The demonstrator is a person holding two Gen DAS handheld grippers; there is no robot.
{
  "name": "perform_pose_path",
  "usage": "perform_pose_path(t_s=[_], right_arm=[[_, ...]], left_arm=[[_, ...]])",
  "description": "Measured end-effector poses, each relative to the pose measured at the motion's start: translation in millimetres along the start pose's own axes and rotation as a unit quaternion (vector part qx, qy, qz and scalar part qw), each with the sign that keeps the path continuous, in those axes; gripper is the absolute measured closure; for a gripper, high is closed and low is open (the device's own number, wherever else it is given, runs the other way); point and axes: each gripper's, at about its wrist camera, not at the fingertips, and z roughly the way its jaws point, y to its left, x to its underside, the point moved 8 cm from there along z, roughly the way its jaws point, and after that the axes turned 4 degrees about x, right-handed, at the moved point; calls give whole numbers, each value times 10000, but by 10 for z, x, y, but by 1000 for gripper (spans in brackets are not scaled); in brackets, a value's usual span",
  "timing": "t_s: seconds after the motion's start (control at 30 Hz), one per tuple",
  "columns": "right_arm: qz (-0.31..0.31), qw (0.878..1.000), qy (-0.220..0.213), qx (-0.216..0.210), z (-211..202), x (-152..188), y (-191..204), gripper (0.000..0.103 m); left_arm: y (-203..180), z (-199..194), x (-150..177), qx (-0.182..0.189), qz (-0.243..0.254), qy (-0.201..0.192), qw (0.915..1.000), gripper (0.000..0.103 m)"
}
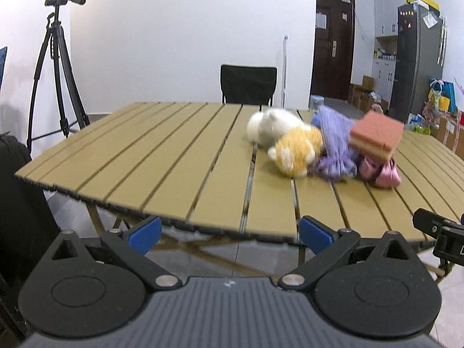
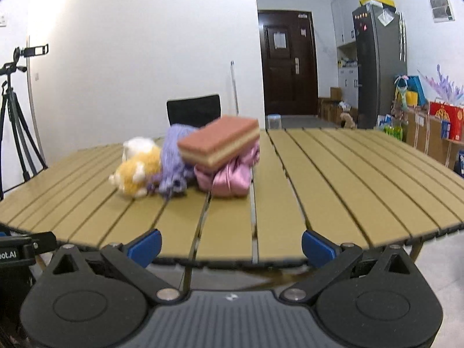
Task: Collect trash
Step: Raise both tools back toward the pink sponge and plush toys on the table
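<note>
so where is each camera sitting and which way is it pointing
Left wrist: sits on the left tool, off the table's near edge, facing across it at the pile: sponge, yellow plush, purple cloth. Both blue pads spread apart; part of the right tool shows at right.

Right wrist: sits on the right tool, same edge, further right, facing the sponge on pink cloth. Pads spread apart; the left tool's body pokes in at left.

Shared: table, pile, chair, tripod, door, fridge.
</note>
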Motion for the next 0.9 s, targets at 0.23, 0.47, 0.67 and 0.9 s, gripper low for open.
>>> perform_pose_path(t_s=[0.23, 0.47, 0.67, 0.9], right_arm=[[-61, 9996, -269, -66, 194, -257, 137, 0], [-96, 9992, -370, -105, 509, -452, 301, 0], [-97, 9986, -529, -6, 710, -650, 437, 0], [-40, 9977, -564, 368, 1037, -816, 555, 0]], left_arm=[[-5, 187, -309, -75, 55, -225, 9997, 0], [90, 420, -526, -124, -65, -250, 9996, 0], [132, 622, -691, -88, -171, -256, 9995, 0], [177, 894, -830, -126, -289, -150, 9994, 0]])
